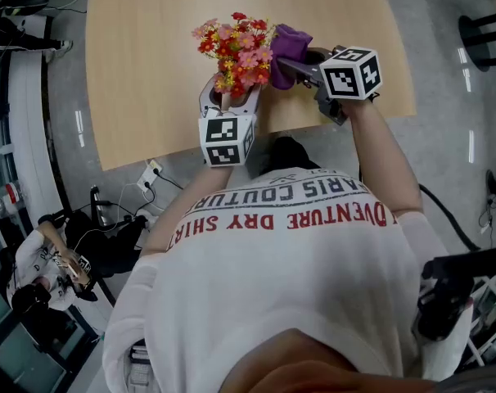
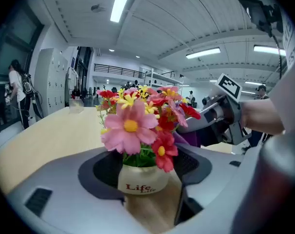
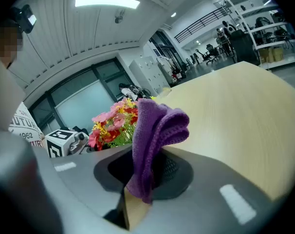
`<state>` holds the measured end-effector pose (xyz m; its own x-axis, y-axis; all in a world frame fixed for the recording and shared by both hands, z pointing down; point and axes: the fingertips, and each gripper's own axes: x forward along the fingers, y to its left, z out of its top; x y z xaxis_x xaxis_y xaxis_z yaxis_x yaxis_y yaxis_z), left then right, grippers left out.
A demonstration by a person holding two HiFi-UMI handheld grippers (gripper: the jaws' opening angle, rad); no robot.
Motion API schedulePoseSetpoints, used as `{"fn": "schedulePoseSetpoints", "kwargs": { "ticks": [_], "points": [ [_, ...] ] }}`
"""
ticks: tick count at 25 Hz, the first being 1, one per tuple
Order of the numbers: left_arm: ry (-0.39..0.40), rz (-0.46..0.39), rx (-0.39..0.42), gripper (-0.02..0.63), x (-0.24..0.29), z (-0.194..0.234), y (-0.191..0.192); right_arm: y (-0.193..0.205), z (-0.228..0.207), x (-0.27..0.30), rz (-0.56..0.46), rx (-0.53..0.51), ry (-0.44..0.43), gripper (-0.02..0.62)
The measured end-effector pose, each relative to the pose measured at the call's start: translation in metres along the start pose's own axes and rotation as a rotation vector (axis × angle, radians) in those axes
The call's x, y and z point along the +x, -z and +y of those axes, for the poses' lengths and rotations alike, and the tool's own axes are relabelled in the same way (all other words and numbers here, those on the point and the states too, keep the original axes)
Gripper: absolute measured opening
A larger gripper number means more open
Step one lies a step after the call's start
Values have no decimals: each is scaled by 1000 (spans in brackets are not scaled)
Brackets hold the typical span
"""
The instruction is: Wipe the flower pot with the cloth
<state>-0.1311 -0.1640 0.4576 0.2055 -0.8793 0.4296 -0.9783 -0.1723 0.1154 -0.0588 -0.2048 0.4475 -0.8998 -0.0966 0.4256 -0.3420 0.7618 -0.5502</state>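
Observation:
A small white flower pot [image 2: 141, 180] printed "Life" holds pink, red and yellow artificial flowers [image 1: 236, 47]. It stands on the wooden table [image 1: 150, 56] near the front edge. My left gripper [image 2: 146, 165] has its jaws on either side of the pot, and a thin strip of table shows between the pot and the right pad. In the head view the flowers hide the pot and the left gripper [image 1: 230, 97] sits just under them. My right gripper [image 1: 295, 60] is shut on a folded purple cloth [image 3: 155, 130], and the cloth [image 1: 290, 43] is held against the right side of the flowers.
The table's front edge [image 1: 256, 133] runs just behind both grippers. A clear container [image 2: 76, 105] stands far off on the table. On the floor to the left lie a power strip [image 1: 151, 173] and cables, where a person [image 1: 43, 264] sits. A black stand [image 1: 453, 289] is at lower right.

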Motion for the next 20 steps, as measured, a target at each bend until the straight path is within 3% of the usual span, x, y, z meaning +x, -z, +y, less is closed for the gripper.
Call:
{"fn": "schedulePoseSetpoints", "kwargs": {
  "ticks": [5, 12, 20],
  "points": [
    [-16, 22, -16, 291, 3, 7, 4, 2, -3, -6, -7, 15, 16, 66],
    [5, 22, 53, 260, 3, 1, 6, 6, -12, -17, -15, 30, 18, 66],
    [252, 60, 171, 238, -2, 17, 7, 8, -14, -7, 10, 47, 0, 66]
  ]
}}
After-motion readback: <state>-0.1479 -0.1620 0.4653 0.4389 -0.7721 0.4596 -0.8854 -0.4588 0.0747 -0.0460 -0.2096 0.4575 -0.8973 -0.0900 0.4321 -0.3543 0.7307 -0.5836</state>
